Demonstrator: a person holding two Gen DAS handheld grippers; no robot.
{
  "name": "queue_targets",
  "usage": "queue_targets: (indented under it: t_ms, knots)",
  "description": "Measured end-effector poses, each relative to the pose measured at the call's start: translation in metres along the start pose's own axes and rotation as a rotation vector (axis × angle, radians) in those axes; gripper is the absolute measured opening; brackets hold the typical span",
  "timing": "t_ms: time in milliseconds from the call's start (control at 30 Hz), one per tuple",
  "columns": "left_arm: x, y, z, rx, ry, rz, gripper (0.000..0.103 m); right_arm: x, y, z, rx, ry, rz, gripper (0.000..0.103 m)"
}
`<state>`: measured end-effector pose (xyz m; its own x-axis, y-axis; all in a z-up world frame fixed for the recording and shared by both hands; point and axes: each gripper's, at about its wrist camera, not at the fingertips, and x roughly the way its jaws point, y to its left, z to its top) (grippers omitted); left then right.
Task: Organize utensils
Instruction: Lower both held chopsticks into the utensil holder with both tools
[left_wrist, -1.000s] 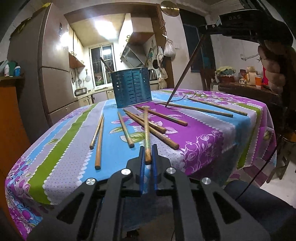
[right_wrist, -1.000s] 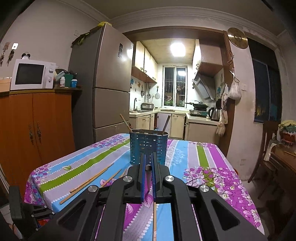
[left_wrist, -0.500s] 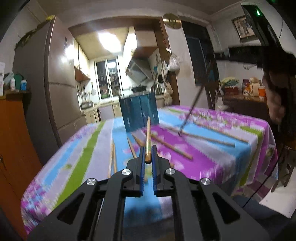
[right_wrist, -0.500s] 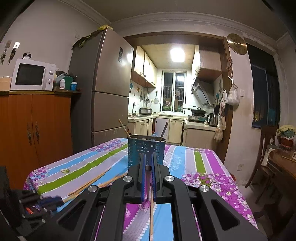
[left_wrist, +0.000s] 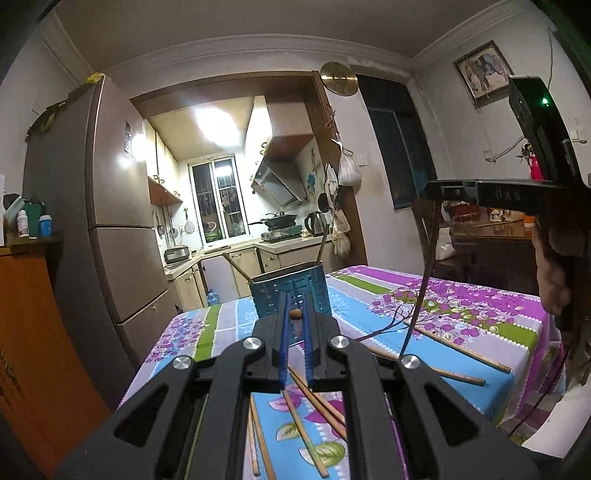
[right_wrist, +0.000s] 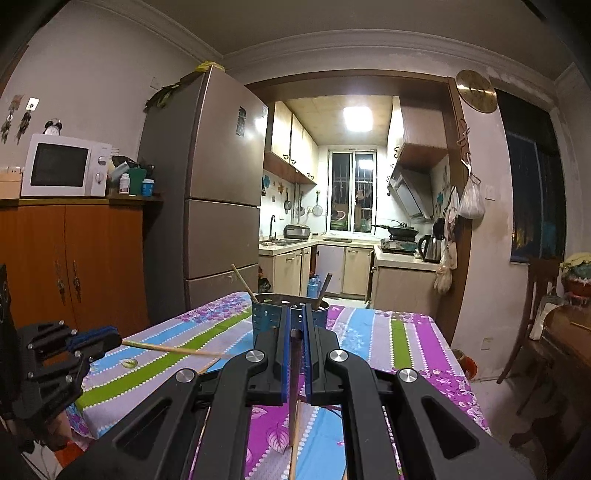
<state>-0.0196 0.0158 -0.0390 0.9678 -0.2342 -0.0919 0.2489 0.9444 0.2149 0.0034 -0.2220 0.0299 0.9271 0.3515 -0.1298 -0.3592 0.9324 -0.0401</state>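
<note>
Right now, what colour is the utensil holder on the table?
Blue perforated metal; the utensil holder shows best in the left wrist view.

Left gripper (left_wrist: 295, 334), right gripper (right_wrist: 295, 341): black angular frames, blue ribbed finger pads, silver round screws.

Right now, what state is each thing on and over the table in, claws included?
Left claw: shut on a light chopstick, held level.
Right claw: shut on a dark chopstick, hanging tip down.
Blue utensil holder: upright on the tablecloth, two chopsticks inside.
Loose chopsticks: lying flat, scattered.
</note>
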Motion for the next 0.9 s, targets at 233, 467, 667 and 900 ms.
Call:
queue_targets:
  t_ms: [233,467,667,900]
  knots:
    - [0.012,0.007,0.022,0.024,-0.007,-0.01,0.005,0.008,0.004,0.009,-0.024,-0.008,0.011,0.007]
    - [0.037,0.027,0.033,-0.021,0.027,-0.04,0.005,0.019,0.0,0.016,-0.018,0.003,0.03,0.007]
    - [0.06,0.035,0.057,-0.012,0.051,-0.059,0.005,0.032,-0.008,0.036,0.008,0.0,0.058,0.007]
    - [0.082,0.041,0.094,-0.023,0.083,-0.084,0.005,0.048,-0.012,0.067,-0.002,-0.011,0.074,0.007]
